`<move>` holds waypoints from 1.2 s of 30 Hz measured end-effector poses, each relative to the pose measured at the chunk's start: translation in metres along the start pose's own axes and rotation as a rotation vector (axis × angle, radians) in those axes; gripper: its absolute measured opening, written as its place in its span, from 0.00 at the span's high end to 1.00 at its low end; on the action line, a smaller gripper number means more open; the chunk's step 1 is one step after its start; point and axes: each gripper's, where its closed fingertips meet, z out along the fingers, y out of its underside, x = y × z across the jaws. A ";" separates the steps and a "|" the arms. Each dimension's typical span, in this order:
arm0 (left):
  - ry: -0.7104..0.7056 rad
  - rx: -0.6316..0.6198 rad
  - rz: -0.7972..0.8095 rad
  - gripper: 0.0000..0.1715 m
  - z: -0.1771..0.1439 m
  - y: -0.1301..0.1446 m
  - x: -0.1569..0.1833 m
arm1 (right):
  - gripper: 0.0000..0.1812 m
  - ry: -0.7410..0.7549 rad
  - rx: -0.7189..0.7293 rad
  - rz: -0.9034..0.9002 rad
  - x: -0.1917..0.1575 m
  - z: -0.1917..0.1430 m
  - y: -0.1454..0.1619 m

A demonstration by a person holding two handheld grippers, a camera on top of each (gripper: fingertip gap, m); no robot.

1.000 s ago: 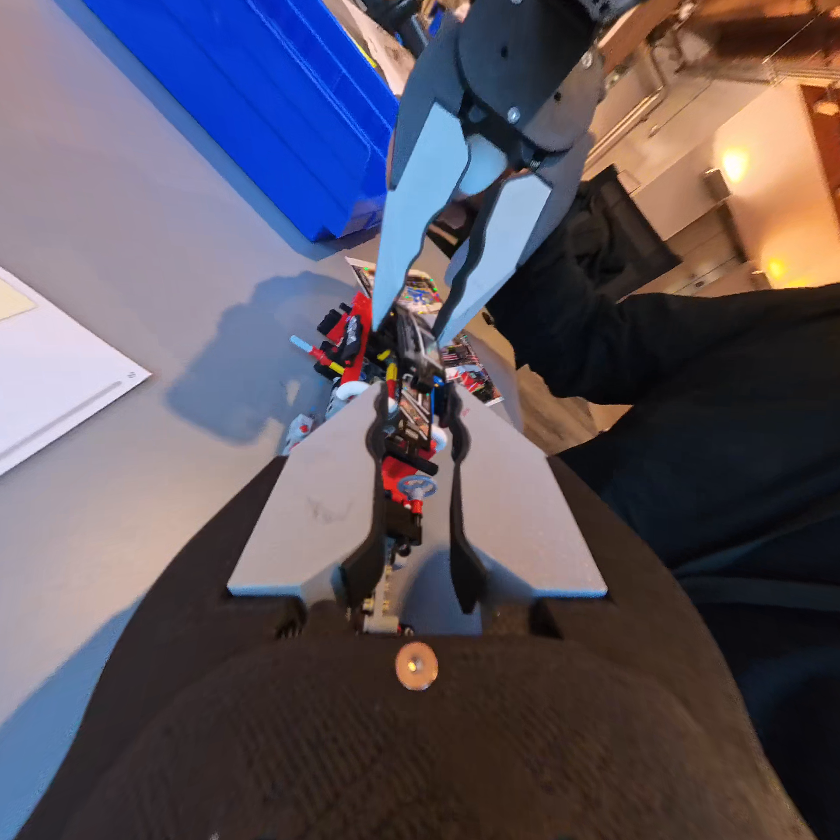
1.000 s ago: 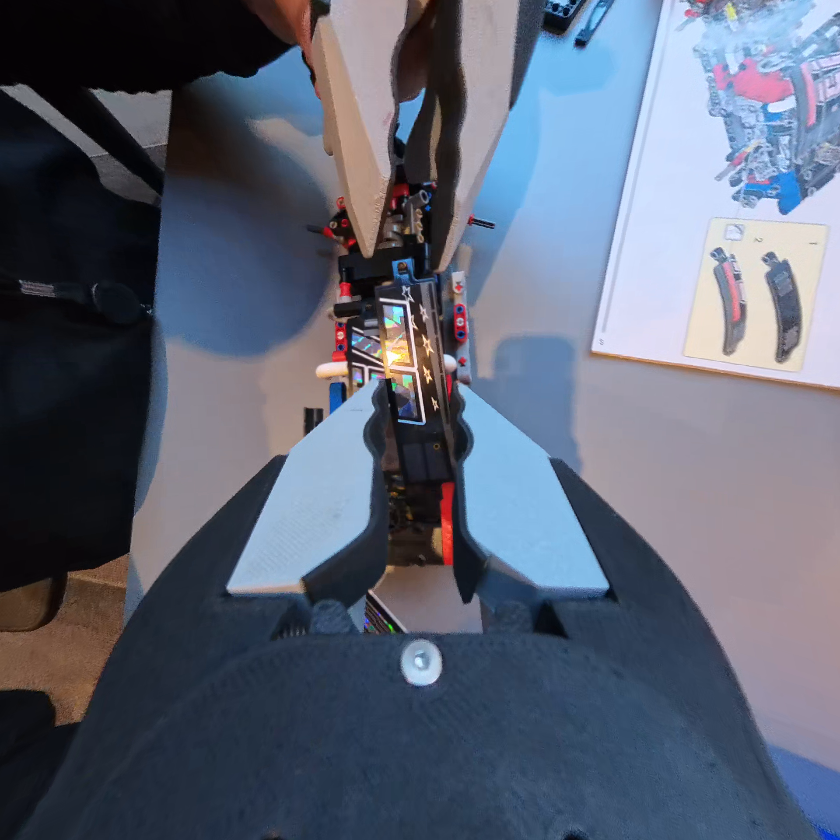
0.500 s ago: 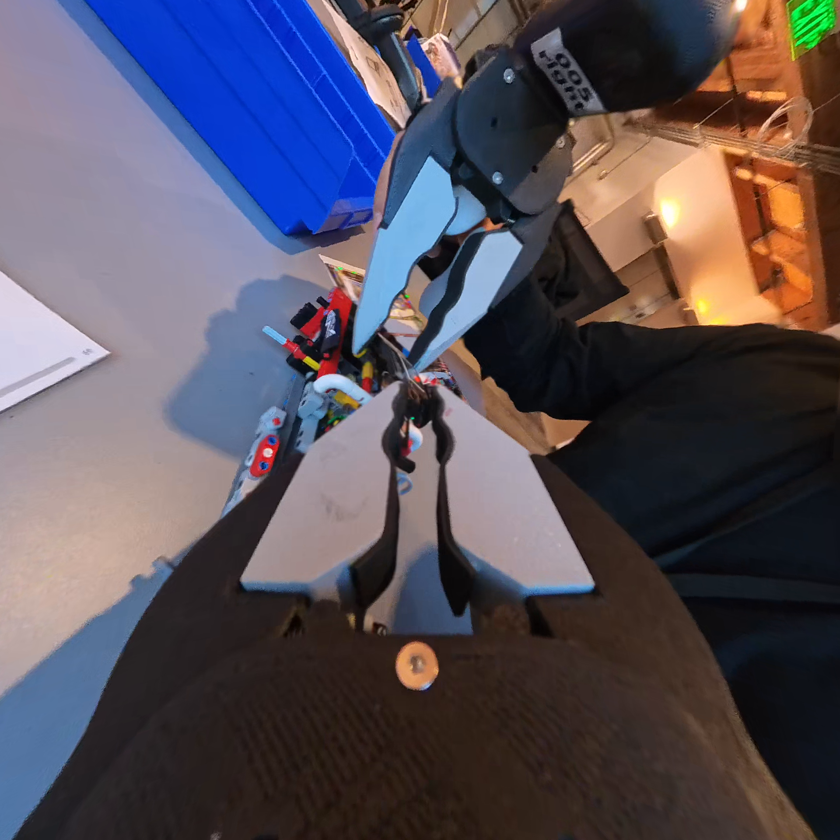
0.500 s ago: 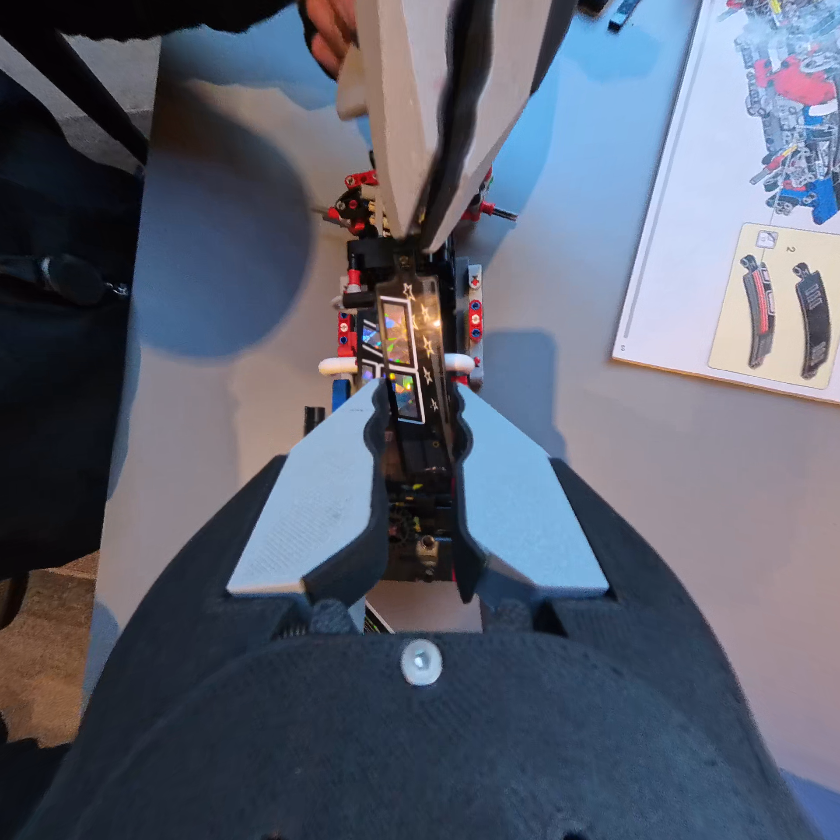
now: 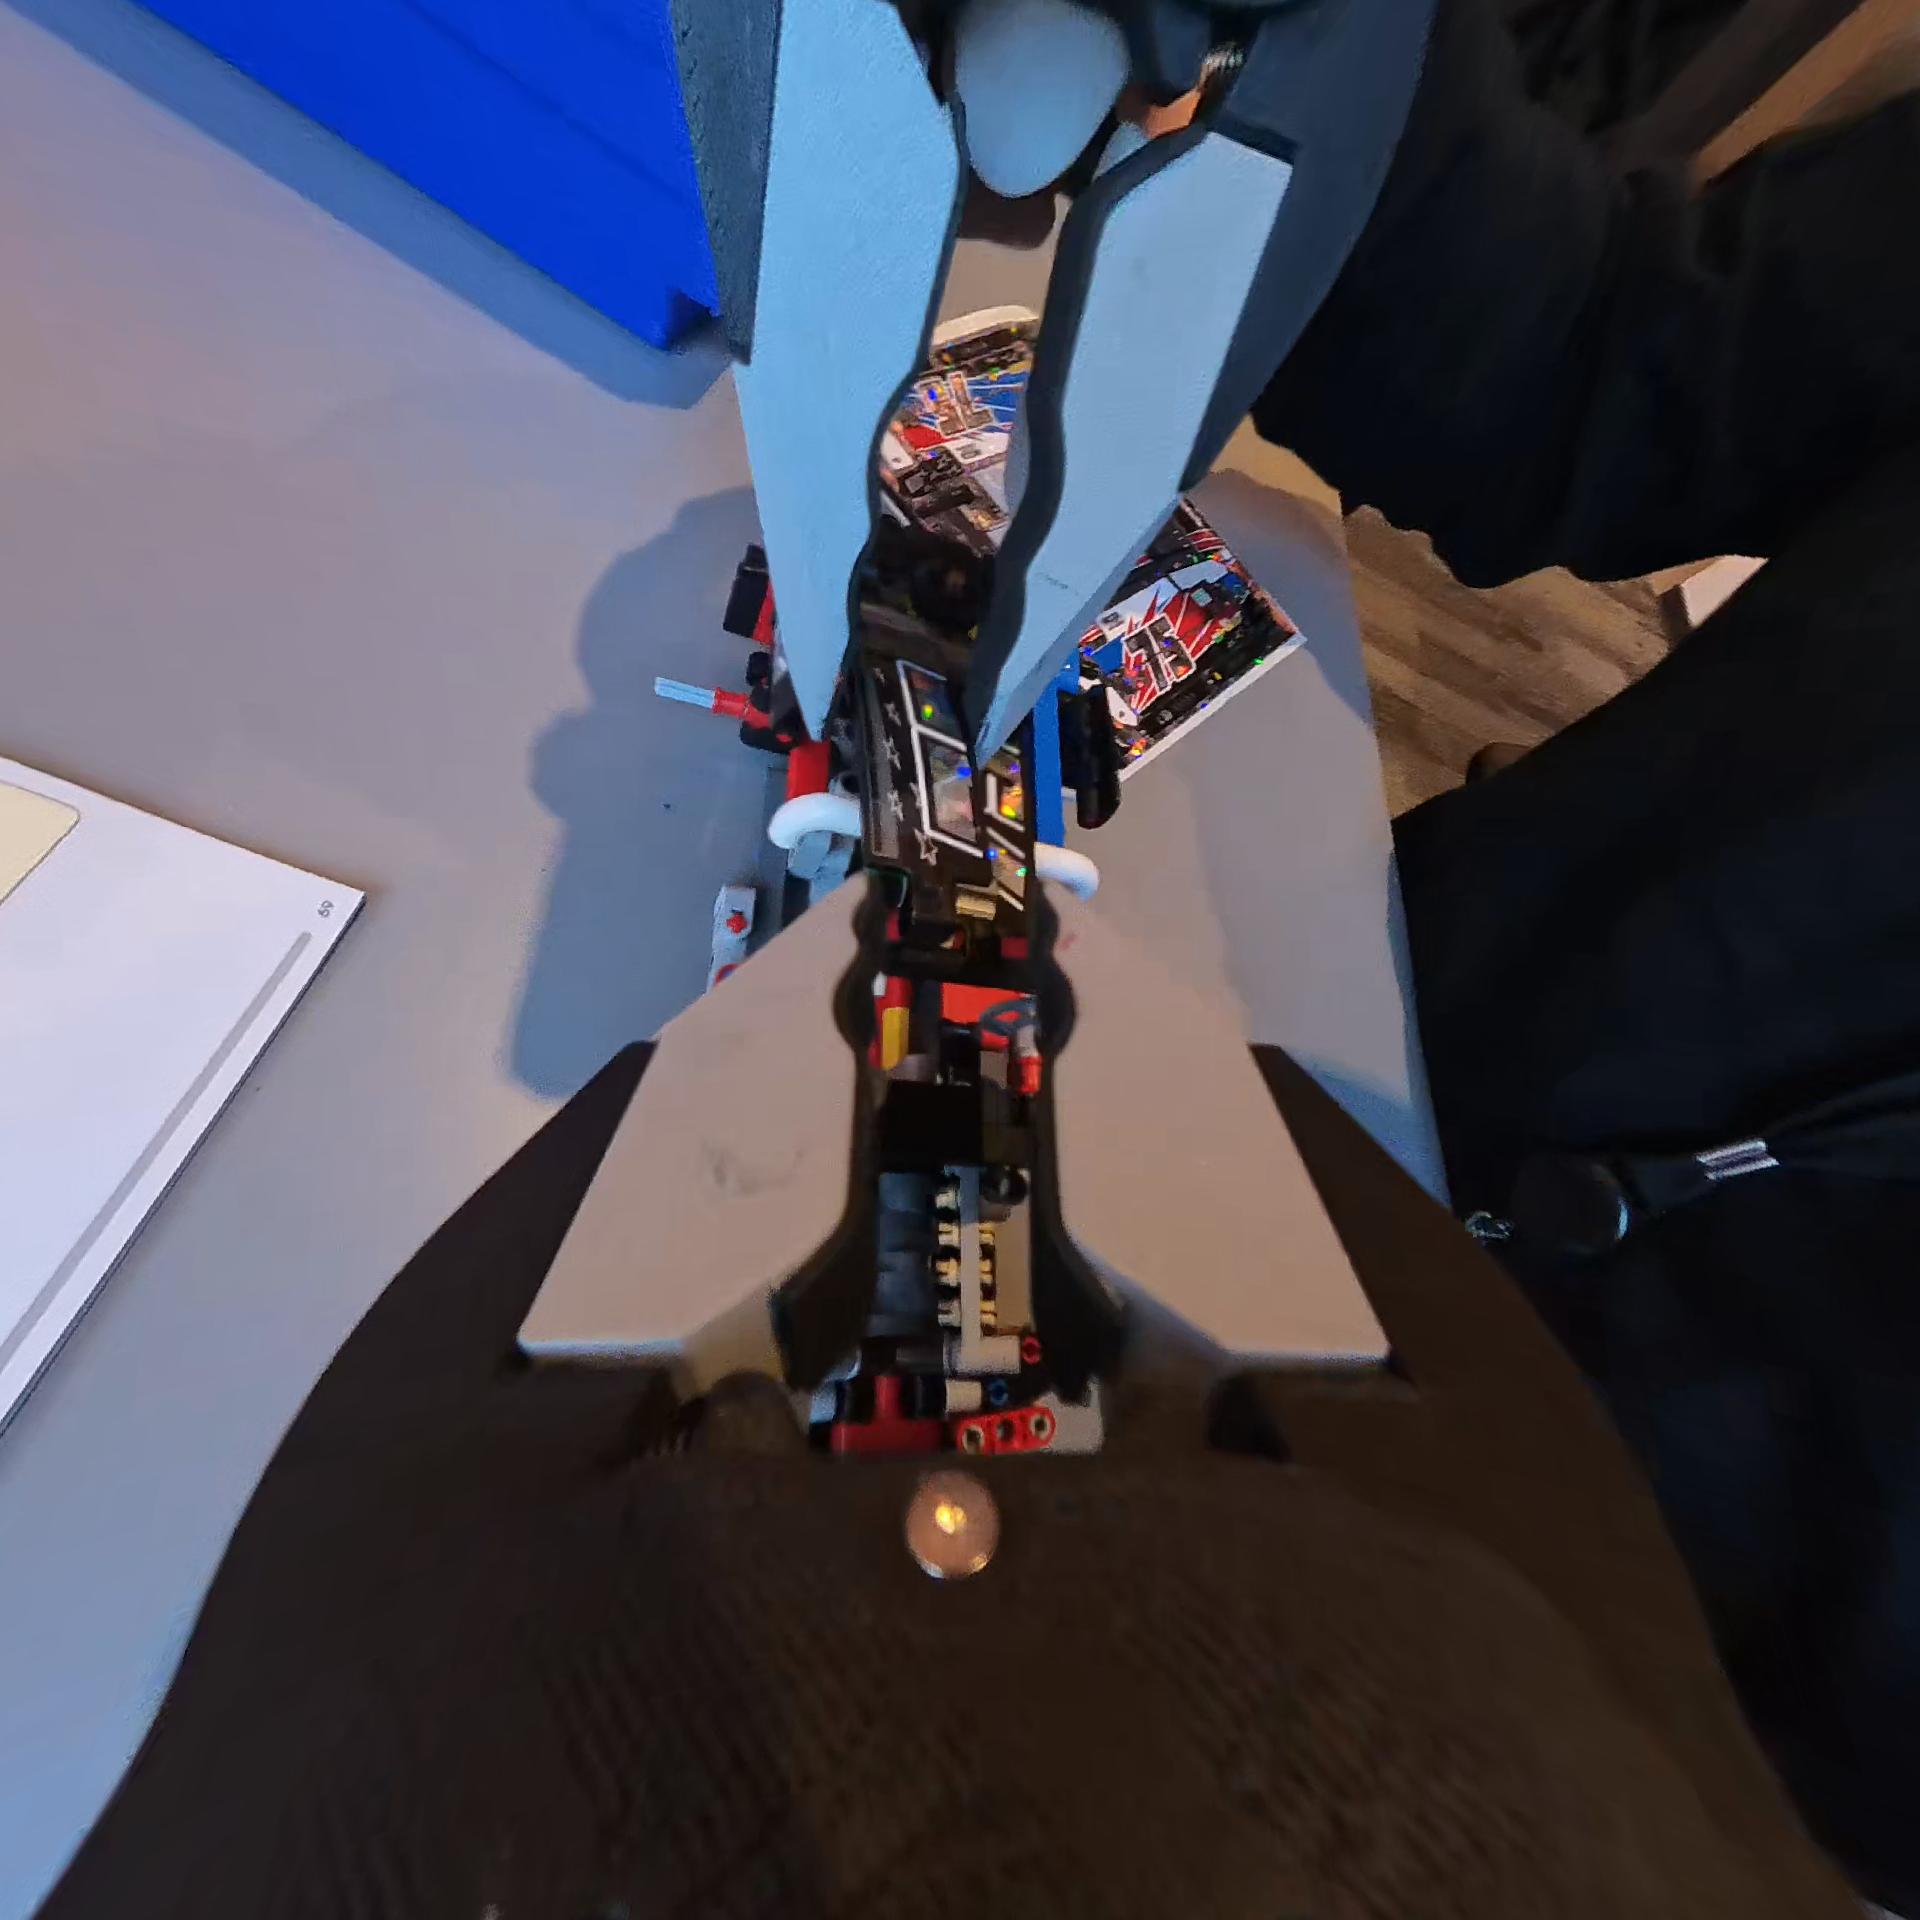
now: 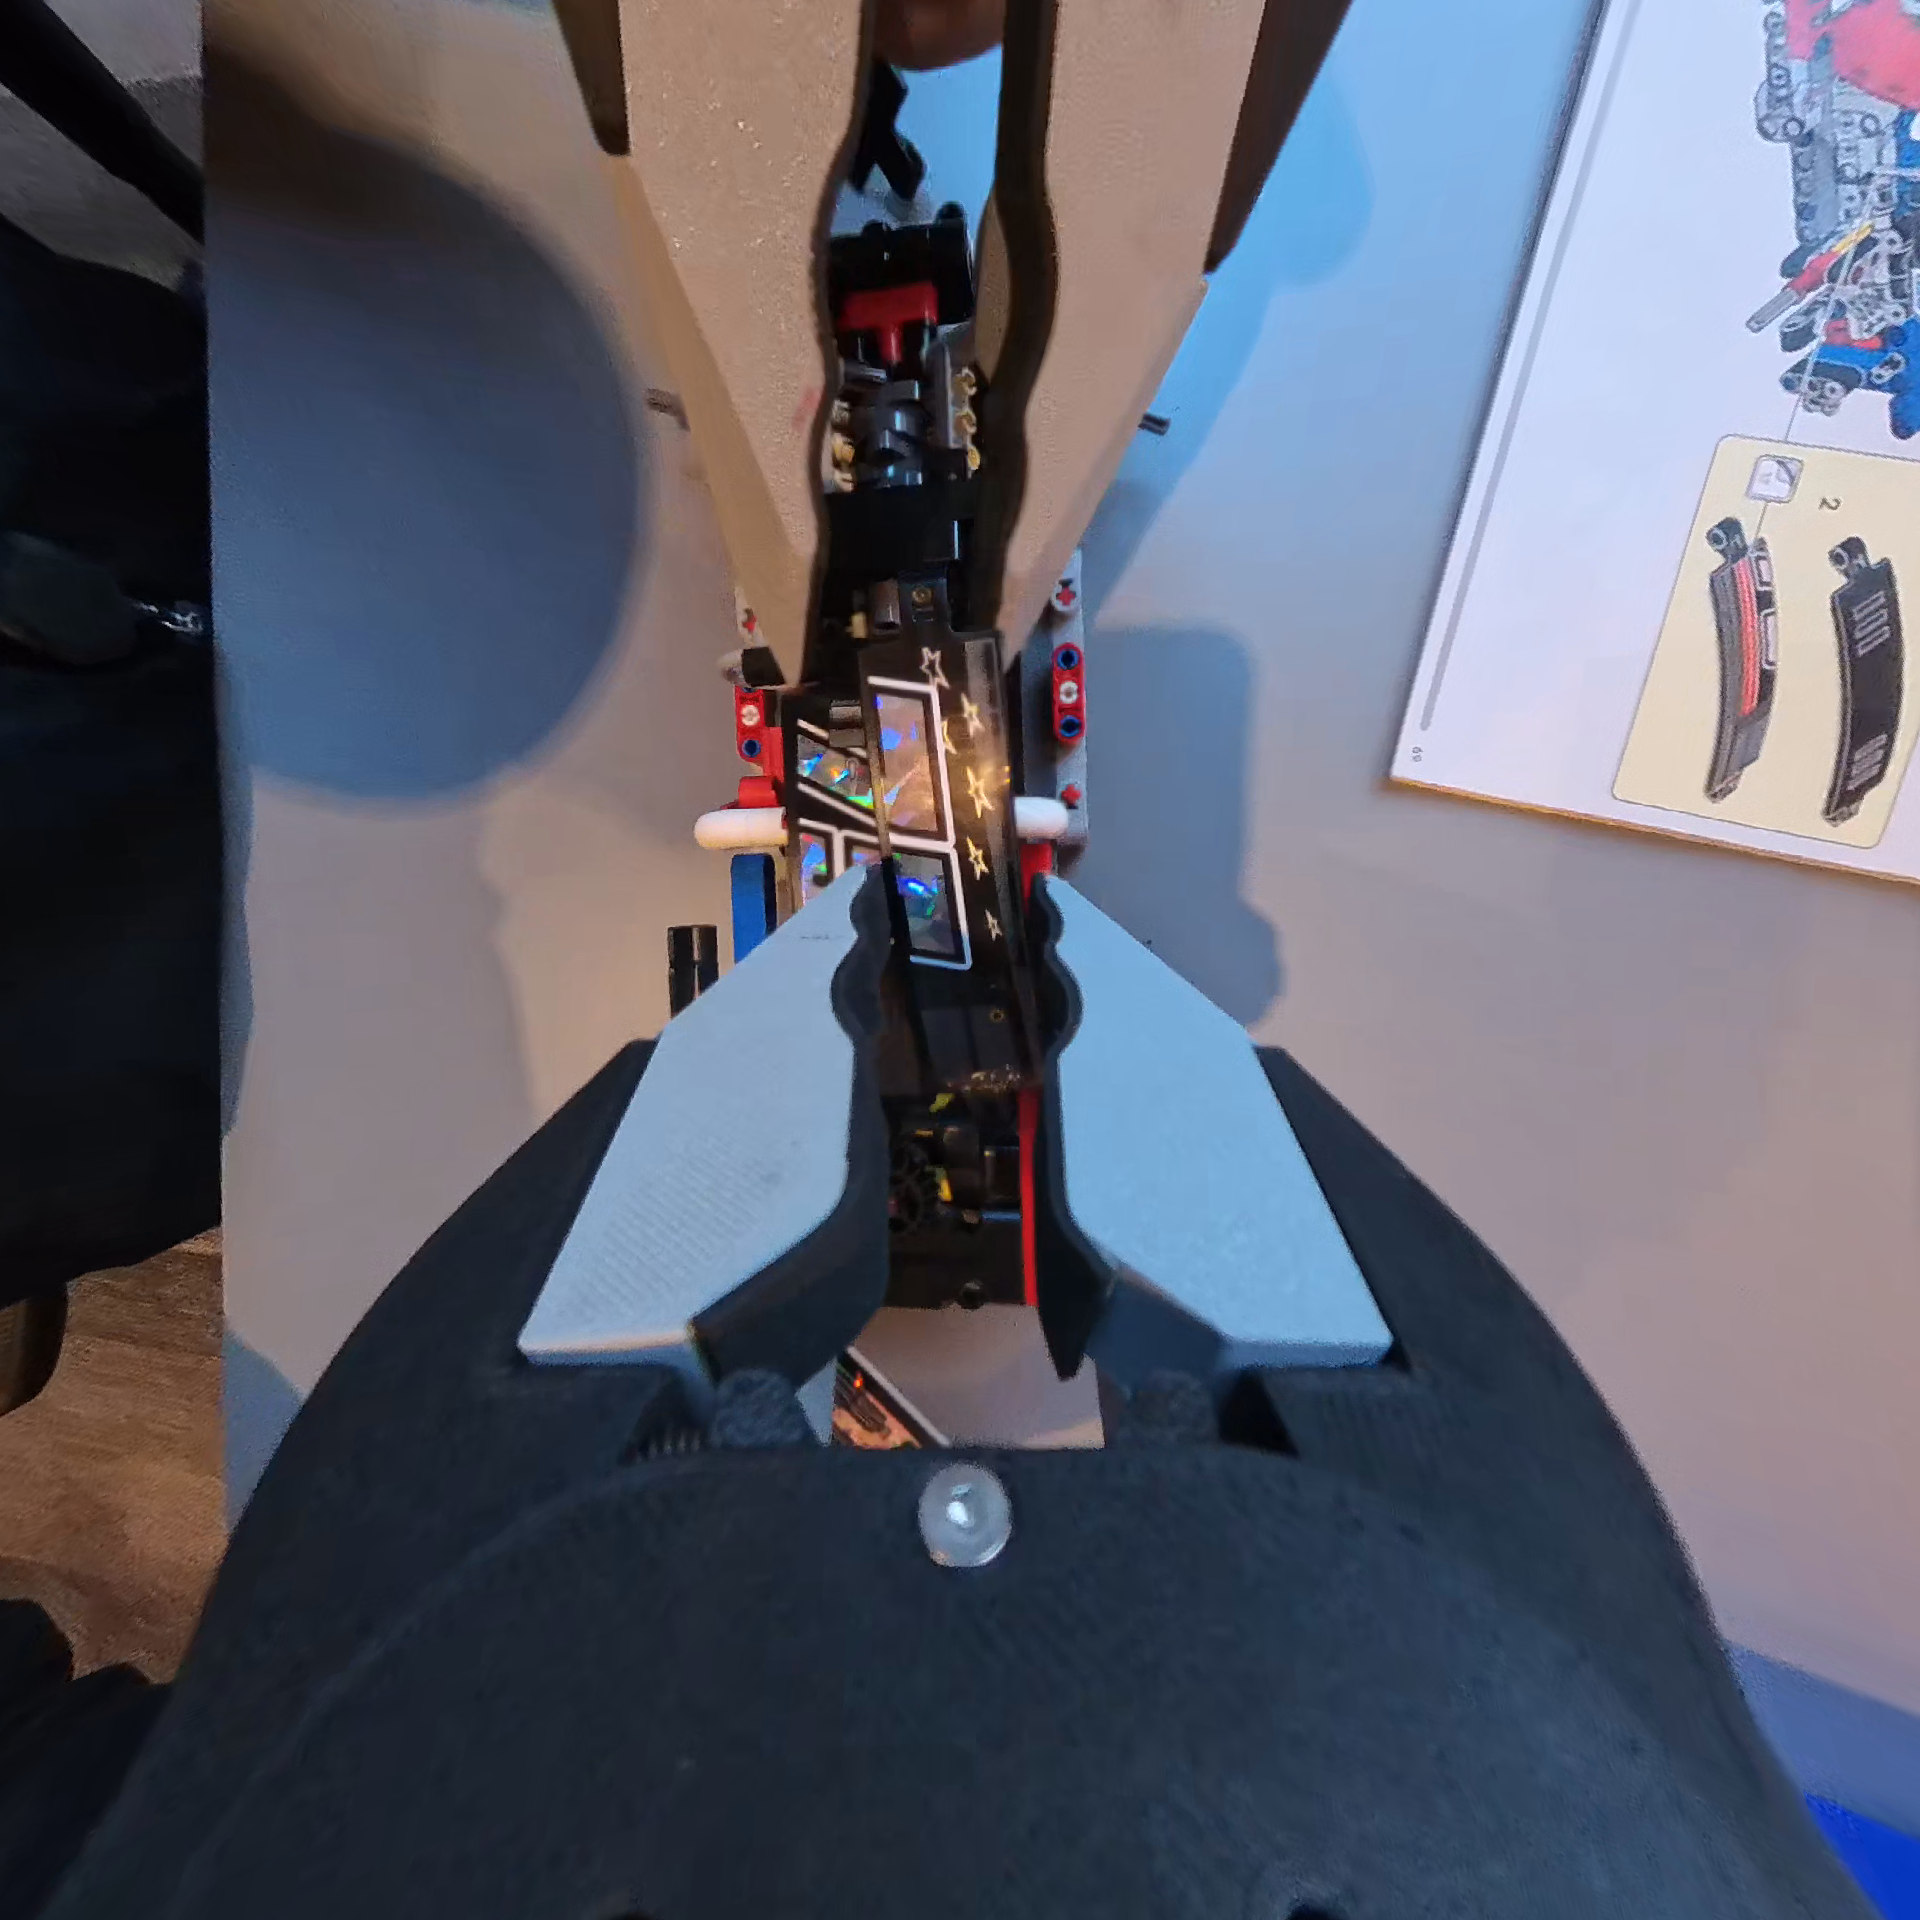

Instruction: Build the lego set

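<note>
Currently the grey matte tabletop (image 5: pixel 312 520) is seen carrying everything; a blue plastic storage bin (image 5: pixel 468 135) is set at its far edge in the left wrist view. The white printed instruction booklet (image 6: pixel 1662 520) is laid open beside the build, with 2 curved black panels pictured in a yellow inset.

The long narrow black-and-red lego vehicle chassis (image 6: pixel 935 790) is held over the table between both tools, 1 at each end. It is gripped at its rear section by the left gripper (image 5: pixel 951 914), jaws at a narrow gap set by the frame width. The opposite end is clamped by the right gripper (image 6: pixel 951 904), jaws likewise narrow around the black bodywork. Whether the chassis is touching the table cannot be told.

Progress, as judged: mid-build. Frame, gear stack, red steering wheel and 1 glossy black stickered top panel (image 6: pixel 935 769) with holographic foil are fitted. Open pin holes and bare axles are left showing, so side panels are presumably outstanding; wheels are not seen.

Textures: gripper fingers are grey, flat, faintly ribbed, with wavy black rubbery pads. Bricks are hard, shiny plastic. A glittery sticker sheet (image 5: pixel 1184 644) is lying under the far end. A small loose black cylindrical connector (image 6: pixel 691 951) is left just beside the chassis.
</note>
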 end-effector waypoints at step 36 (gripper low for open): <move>0.089 0.120 -0.010 0.80 0.000 0.006 -0.002 | 0.87 -0.167 0.274 0.132 0.001 -0.016 0.016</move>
